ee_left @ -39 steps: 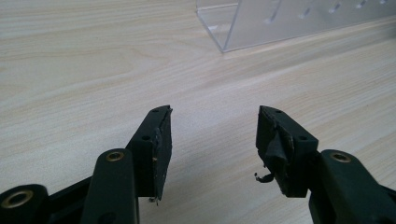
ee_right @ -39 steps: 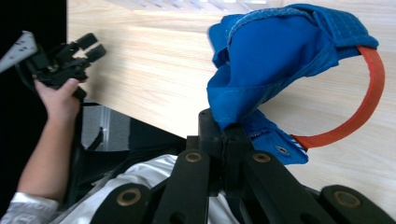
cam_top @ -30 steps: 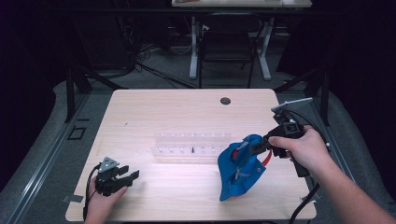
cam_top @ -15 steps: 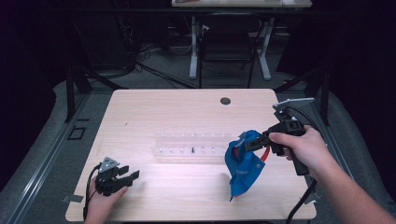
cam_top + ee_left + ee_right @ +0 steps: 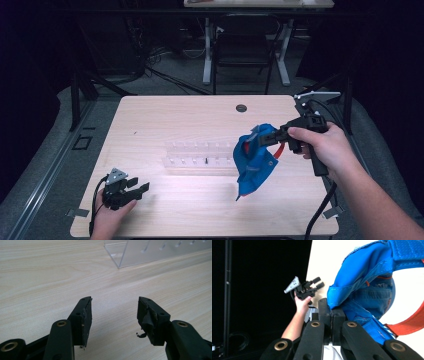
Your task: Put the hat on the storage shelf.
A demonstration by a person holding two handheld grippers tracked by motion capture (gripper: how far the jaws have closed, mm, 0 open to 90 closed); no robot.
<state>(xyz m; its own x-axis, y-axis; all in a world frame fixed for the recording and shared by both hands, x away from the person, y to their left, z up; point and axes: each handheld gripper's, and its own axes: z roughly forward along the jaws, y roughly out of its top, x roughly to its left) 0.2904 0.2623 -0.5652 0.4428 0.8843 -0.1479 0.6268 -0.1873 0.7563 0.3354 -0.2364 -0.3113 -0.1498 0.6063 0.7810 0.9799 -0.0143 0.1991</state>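
Desk (image 5: pixel 200 120) of pale wood carries everything, seen from above with dark floor and chair legs behind it. At the near left corner the left claw (image 5: pixel 134 189) rests low on the wood in the person's left hand (image 5: pixel 111 216), a grey three-cornered plate on top and a cable looping down beside it. In the left gripper view its jaws stand well apart with bare wood grain between them; the pad on one jaw looks frayed. Ahead of that claw sits a clear plastic rack (image 5: pixel 200 157), long and low, lying across the middle of the desk, and its near corner (image 5: pixel 120 255) shows in the left gripper view. A small dark round hole (image 5: pixel 241 108) sits in the desk toward the far edge.

Right of the rack hangs a blue cloth bag (image 5: pixel 252 165), lifted clear of the wood, its lower tip pointing down toward the desk and its left edge overlapping the rack's right end. An orange-red strap (image 5: pixel 409 325) curves out from it. The right claw (image 5: pixel 270 139), held in the right hand (image 5: pixel 320 147), is clamped on the bag's upper edge; the right gripper view shows its jaws pressed together on a fold of blue cloth (image 5: pixel 362 290).
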